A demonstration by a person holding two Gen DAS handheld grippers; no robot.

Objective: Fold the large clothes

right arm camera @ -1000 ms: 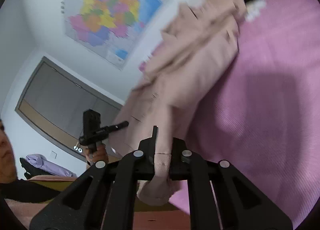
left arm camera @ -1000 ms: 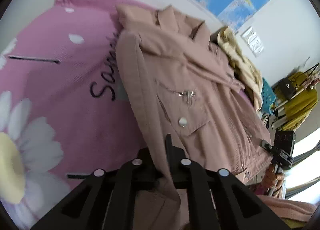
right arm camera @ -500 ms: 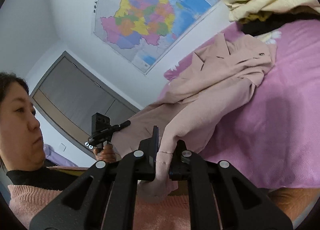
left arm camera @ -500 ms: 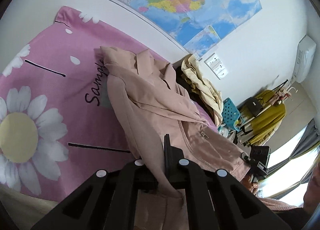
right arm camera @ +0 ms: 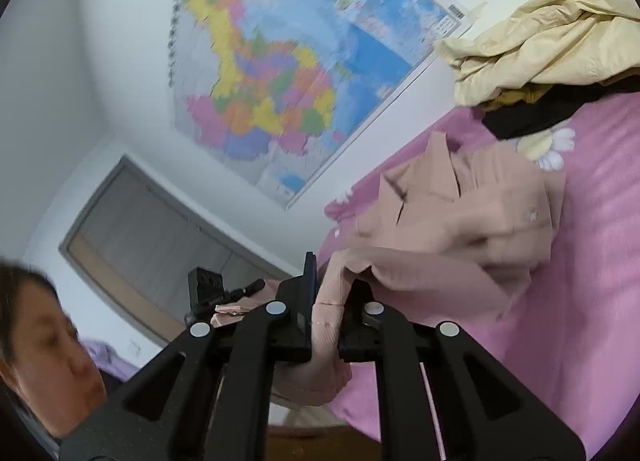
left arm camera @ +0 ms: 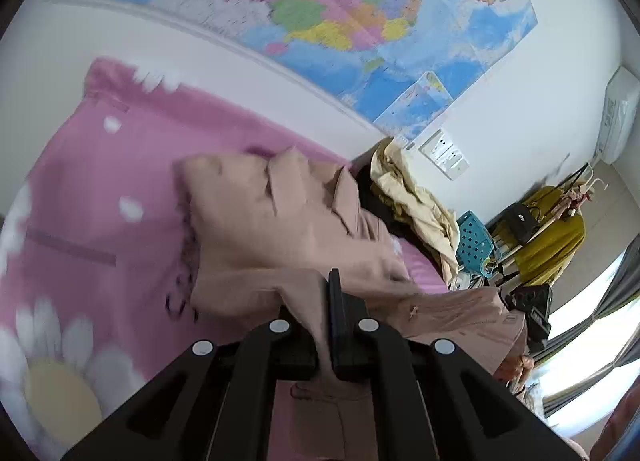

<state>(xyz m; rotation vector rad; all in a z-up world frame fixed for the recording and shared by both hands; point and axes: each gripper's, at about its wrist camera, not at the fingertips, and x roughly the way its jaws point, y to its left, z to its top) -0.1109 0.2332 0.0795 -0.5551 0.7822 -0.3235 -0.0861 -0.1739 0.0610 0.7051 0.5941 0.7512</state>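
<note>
The pink jacket (left arm camera: pixel 280 229) is clamped at its near hem by the left gripper (left arm camera: pixel 324 341) and right gripper (right arm camera: pixel 326 325); its length runs away toward the far collar on the bed (left arm camera: pixel 100 181).

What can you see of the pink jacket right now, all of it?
The pink jacket is a dusty-pink woven garment with a notched collar, a snap button and a small metal zip pull. It lies crumpled on the pink daisy-print bedspread, collar toward the wall, its near end lifted. The left gripper is shut on one edge, the right gripper on a ribbed cuff or hem. A cream garment is heaped past the collar; contact there is unclear. The image is motion-blurred.
</note>
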